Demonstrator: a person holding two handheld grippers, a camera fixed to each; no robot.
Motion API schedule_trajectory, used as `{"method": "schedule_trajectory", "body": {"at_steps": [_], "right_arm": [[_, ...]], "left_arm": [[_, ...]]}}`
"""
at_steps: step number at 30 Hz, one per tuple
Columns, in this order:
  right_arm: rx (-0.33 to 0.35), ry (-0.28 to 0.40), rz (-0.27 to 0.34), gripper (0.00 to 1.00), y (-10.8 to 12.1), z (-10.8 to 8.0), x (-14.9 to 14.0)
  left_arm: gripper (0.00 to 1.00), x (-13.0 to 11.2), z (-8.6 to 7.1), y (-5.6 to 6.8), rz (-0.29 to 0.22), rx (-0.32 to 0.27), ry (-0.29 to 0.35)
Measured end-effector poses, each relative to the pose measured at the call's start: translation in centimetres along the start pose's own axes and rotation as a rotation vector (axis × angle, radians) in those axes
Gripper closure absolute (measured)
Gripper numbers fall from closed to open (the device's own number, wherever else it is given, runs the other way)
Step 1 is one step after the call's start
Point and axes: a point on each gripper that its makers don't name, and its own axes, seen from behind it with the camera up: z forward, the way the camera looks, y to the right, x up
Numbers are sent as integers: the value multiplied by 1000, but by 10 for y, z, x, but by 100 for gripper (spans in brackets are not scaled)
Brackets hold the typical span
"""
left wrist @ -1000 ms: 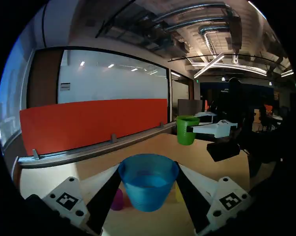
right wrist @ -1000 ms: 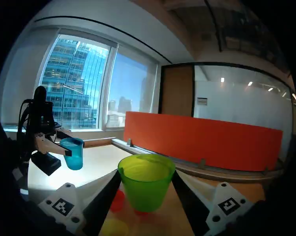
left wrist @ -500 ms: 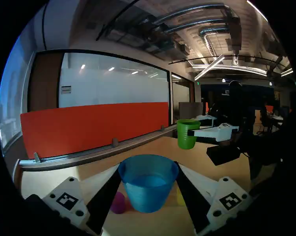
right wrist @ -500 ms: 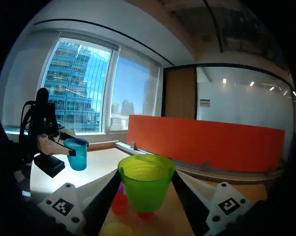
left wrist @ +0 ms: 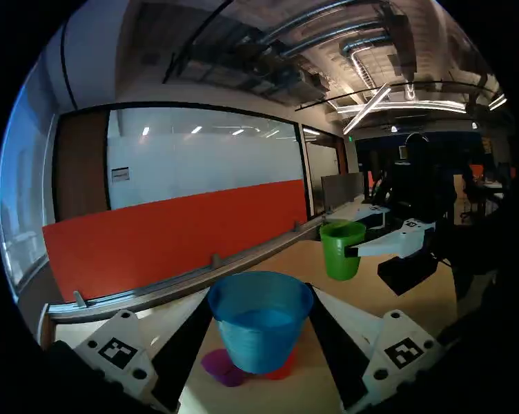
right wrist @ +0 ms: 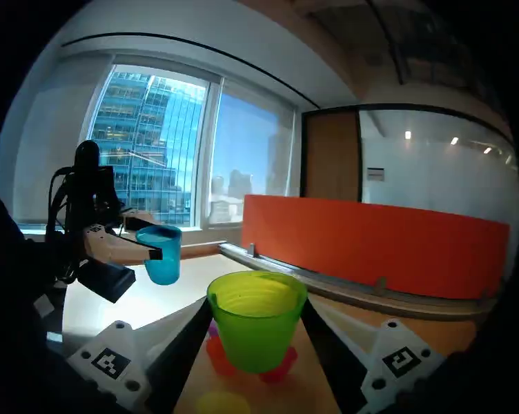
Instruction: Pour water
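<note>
— How did we have the left gripper [left wrist: 259, 305] set?
— We had its 2 fingers partway closed, pressing on either side of the blue cup [left wrist: 261, 341]. The cup sat upright between them, raised above the table [left wrist: 308, 259], with water [left wrist: 261, 319] low inside it.
— And the right gripper [right wrist: 257, 307]?
— We gripped the same way there: both fingers pressed on the green cup [right wrist: 257, 338], upright and clear of the tabletop. We could not tell whether it held anything.
— Where did the 2 cups hang?
— From the left gripper, the green cup hung ahead and to its right, apart from the blue one. From the right gripper, the blue cup hung ahead and to its left, before a window [right wrist: 156, 165].
— What lay below?
— A small purple piece [left wrist: 221, 364] and a red piece [left wrist: 285, 370] lay on the table under the left gripper's fingers; we could not tell what they were. An orange panel [left wrist: 177, 228] ran ahead of both grippers.
</note>
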Motion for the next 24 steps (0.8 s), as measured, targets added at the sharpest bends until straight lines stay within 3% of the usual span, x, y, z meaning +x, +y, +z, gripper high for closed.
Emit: {"method": "schedule_trajectory", "body": {"at_steps": [7,17,24], "right_arm": [[63,-12,12,9,-22,7,-3],[137,-19,12,9,-50,17,-7],[177,-19,5,9,-69,21,-8]], "left_arm": [[11,14,-4,1,86,10,14],[11,32,-5,8,271,36,12],[12,48,-6,16,354,40,26]]}}
